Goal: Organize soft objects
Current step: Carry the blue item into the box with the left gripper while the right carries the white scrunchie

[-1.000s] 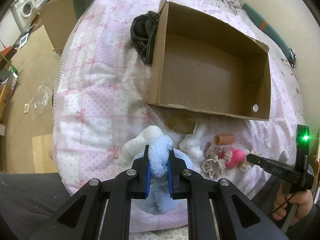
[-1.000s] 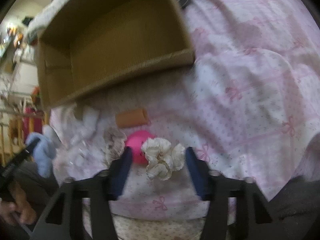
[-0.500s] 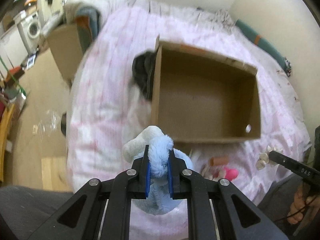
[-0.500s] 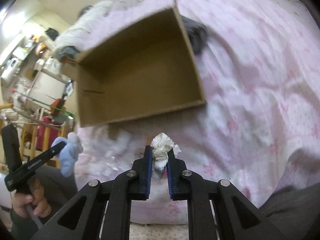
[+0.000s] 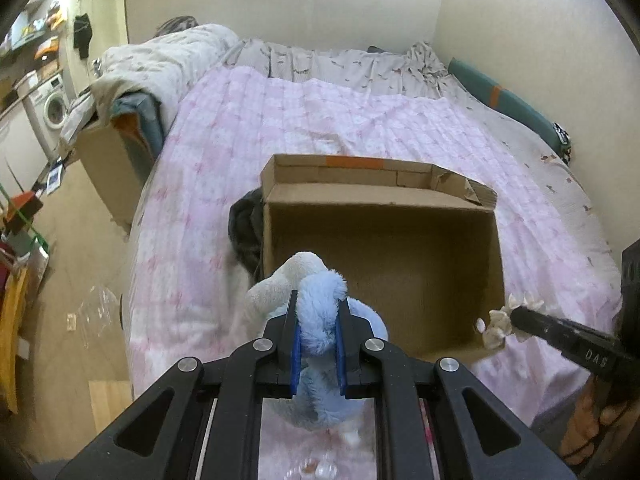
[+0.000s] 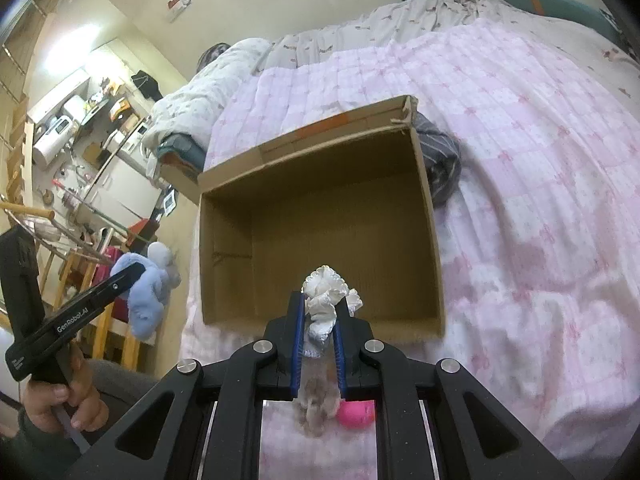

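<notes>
Box [image 5: 384,276] lies open just ahead of and below both claws I steer: left claw [image 5: 318,350] clamps blue plush [image 5: 320,304], right claw [image 6: 319,350] pinches white scrunchie [image 6: 326,292].

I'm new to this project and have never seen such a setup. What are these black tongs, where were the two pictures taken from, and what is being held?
No robot here: a person holds a two-finger gripper in each hand, and each carries a wide-angle camera looking along its fingers. One picture comes from the left gripper, shut on a blue plush toy. The other comes from the right gripper, whose jaws have just been closing on a white ruffled scrunchie. Both are held above a bed with a pink quilt. An open, empty cardboard box sits on it, a dark cloth beside the box. A pink ball lies below.
</notes>
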The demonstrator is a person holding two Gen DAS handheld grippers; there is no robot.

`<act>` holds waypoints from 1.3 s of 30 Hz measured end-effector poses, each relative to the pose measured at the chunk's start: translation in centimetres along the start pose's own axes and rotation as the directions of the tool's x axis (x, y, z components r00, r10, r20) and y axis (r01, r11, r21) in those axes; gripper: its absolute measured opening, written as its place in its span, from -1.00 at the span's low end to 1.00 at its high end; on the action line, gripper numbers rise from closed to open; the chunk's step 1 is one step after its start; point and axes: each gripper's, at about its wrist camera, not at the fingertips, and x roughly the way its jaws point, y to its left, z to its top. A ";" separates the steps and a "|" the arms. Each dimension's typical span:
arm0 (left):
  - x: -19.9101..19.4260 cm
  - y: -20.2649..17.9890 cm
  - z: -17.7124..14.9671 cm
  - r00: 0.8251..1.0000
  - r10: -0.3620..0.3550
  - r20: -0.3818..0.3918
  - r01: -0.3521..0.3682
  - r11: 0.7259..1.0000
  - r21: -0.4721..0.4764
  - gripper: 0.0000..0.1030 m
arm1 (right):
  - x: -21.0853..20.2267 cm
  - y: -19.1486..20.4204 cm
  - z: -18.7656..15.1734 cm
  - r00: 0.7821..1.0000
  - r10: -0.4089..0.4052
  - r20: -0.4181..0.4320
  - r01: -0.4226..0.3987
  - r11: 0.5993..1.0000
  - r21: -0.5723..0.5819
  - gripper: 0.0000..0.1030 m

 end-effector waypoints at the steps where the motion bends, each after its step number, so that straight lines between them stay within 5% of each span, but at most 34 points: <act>1: 0.5 -0.3 0.1 1.000 0.003 0.003 -0.003 1.000 0.006 -0.76 | 0.5 -0.1 0.3 1.000 0.000 0.005 0.000 1.000 0.004 -0.71; 7: 4.1 -2.2 0.1 0.999 0.047 0.015 -0.048 0.997 0.057 -0.76 | 3.2 -1.2 0.3 1.000 -0.008 -0.001 0.008 0.999 0.033 -0.71; 16: 8.6 -2.1 -1.5 0.998 0.007 -0.069 -0.006 1.000 0.023 -0.76 | 5.1 -1.6 -0.6 0.997 -0.048 -0.054 0.049 0.999 0.019 -0.71; 39: 10.1 -3.5 -3.3 0.993 0.025 -0.113 -0.015 0.995 0.094 -0.65 | 8.2 -0.6 -0.8 0.984 -0.135 -0.116 0.128 0.990 -0.062 -0.71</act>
